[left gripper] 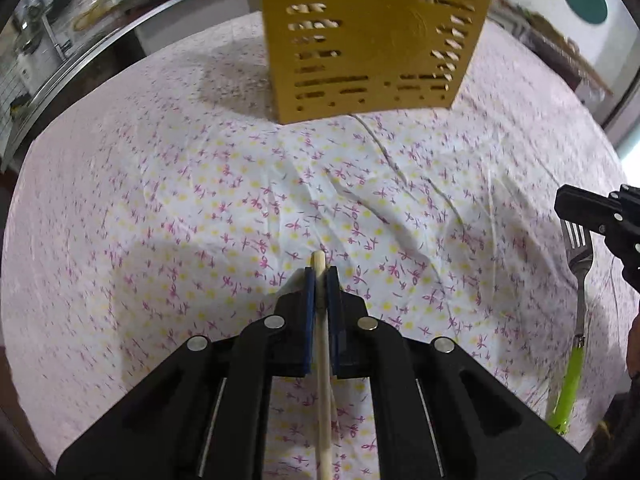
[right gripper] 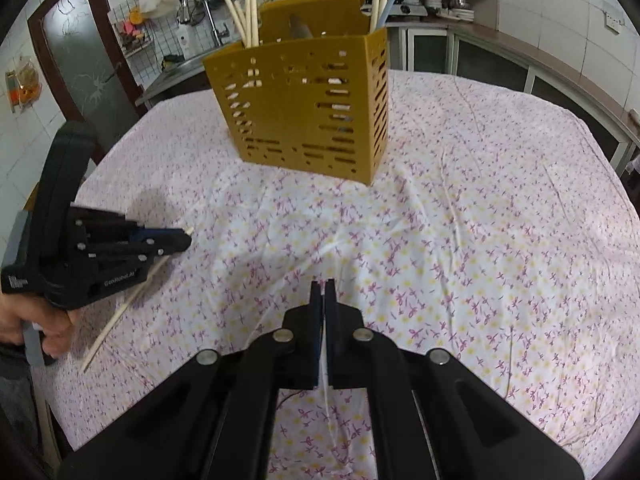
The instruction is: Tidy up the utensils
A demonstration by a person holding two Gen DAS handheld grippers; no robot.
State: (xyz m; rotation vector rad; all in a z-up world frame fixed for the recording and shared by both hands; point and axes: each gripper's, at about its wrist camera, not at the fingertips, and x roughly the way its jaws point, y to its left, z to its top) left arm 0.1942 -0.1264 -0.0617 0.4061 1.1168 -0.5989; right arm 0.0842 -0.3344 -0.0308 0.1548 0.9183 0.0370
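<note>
Clamped between the pads of the left hand-held gripper (left gripper: 321, 280), a pale wooden chopstick (left gripper: 325, 360) runs back toward the camera, its tip just past the fingertips. Ahead stands the slotted mustard utensil holder (right gripper: 304, 112) on the floral-clothed worktop (right gripper: 460, 208), holding more chopsticks. Right hand-held gripper (right gripper: 324, 292): jaws closed on a green-handled fork (left gripper: 576, 320), held to the left gripper's right.

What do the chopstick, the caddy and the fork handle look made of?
Chopstick: pale, matte, likely wood or bamboo. Caddy: mustard, dull, moulded slots, probably plastic. Fork: shiny metal tines; its handle is glossy lime green, likely plastic.
</note>
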